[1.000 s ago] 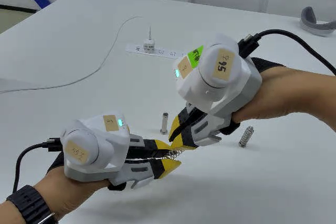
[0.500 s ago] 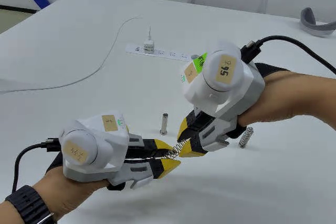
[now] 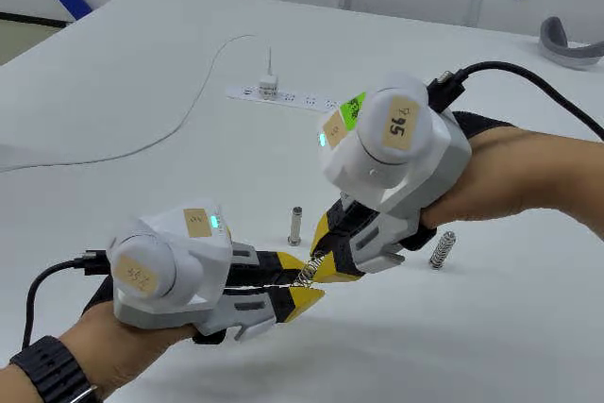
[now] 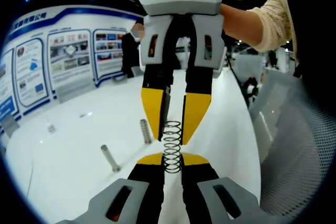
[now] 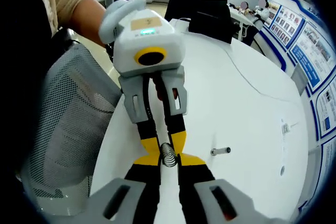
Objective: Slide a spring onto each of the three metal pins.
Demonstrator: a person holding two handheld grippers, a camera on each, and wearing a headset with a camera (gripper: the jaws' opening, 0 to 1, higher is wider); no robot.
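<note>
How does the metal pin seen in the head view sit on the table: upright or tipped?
Upright: the metal pin stands on its end on the white table, shaft vertical.

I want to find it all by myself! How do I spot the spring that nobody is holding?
Find the white table, then the right gripper. Just beyond it, on the side away from the left gripper, a short grey spring sits alone with nothing touching it. The thin spring is pinched between both grippers, and the metal pin is smooth, without coils.
</note>
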